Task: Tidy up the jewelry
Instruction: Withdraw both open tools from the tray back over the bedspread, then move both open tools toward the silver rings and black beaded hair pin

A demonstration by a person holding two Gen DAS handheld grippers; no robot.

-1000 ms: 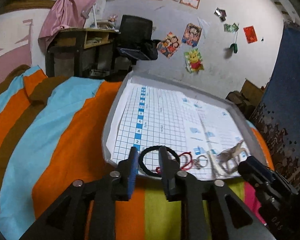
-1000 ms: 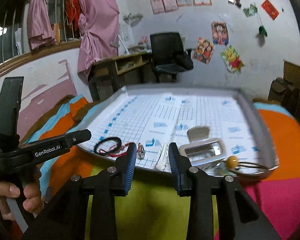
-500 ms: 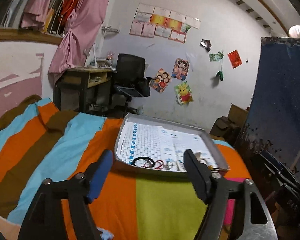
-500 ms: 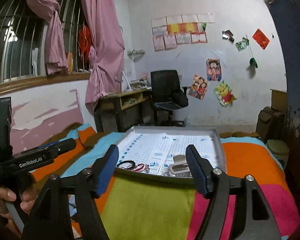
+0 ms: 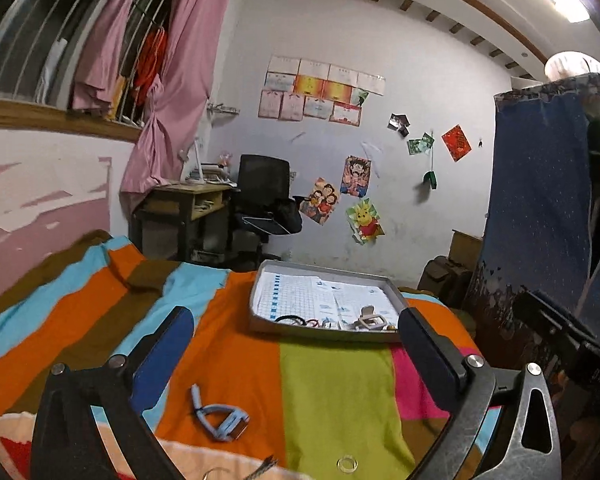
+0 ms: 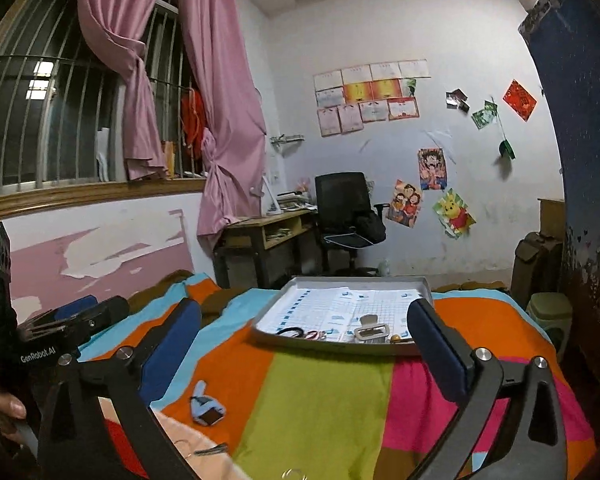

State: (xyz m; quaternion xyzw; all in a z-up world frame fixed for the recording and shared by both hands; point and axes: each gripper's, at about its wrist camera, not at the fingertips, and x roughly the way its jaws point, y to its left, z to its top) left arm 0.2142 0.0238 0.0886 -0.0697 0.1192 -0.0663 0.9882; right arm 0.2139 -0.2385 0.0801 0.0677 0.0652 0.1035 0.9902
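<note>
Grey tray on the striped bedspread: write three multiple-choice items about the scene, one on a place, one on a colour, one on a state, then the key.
1. Where does the pale blue watch lie?
A. in the grey metal tray
B. on the striped bedspread, nearer than the tray
C. on the desk

2. What colour is the hair-tie loop in the tray?
A. black
B. yellow
C. white

3. How do the jaws of the left gripper and right gripper stand?
A. both shut
B. both open, empty
C. one gripping the watch

Key: 1 B, it rests on the orange stripe; 2 A, a dark ring on white paper; 3 B, fingers wide apart.
</note>
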